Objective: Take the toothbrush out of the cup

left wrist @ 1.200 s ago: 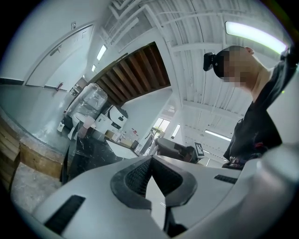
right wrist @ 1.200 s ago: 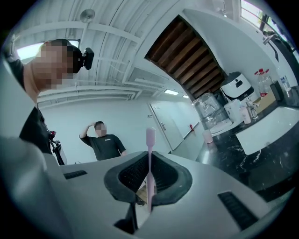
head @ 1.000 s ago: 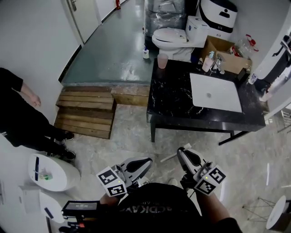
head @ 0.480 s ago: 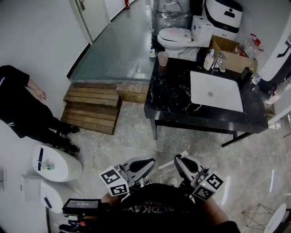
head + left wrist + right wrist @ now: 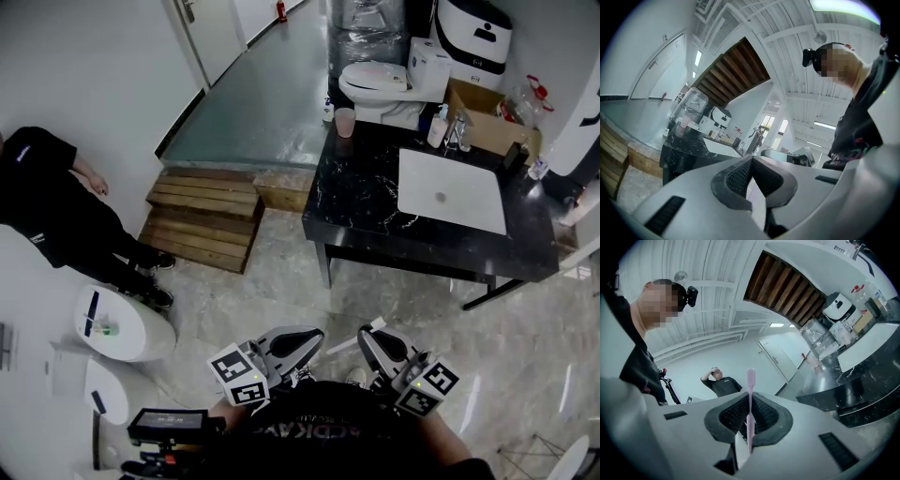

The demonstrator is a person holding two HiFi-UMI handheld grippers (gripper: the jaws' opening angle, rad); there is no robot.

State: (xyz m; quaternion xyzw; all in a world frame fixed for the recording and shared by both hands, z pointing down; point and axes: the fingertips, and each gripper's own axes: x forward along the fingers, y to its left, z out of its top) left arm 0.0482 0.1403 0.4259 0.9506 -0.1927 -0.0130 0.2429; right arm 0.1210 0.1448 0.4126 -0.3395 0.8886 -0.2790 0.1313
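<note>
A pink toothbrush (image 5: 751, 380) stands upright between the jaws of my right gripper (image 5: 750, 401), which is shut on its handle. In the head view the right gripper (image 5: 370, 339) is held close to my body, and the toothbrush (image 5: 352, 339) shows as a thin pale stick beside it. The pink cup (image 5: 345, 122) stands far off at the back left corner of the black counter (image 5: 356, 202). It also appears small in the right gripper view, as the cup (image 5: 813, 361). My left gripper (image 5: 751, 164) is shut with nothing in it, low by my chest (image 5: 302, 339).
A white sink (image 5: 450, 192) is set in the counter, with bottles and a cardboard box (image 5: 487, 112) behind it. A toilet (image 5: 380, 80) stands beyond. Wooden steps (image 5: 202, 220) lie to the left. A person in black (image 5: 56, 202) stands by a white pedestal (image 5: 122, 323).
The head view has drifted, so the counter and steps sit further right and higher. Both grippers stay close to my body, the toothbrush still held in the right one.
</note>
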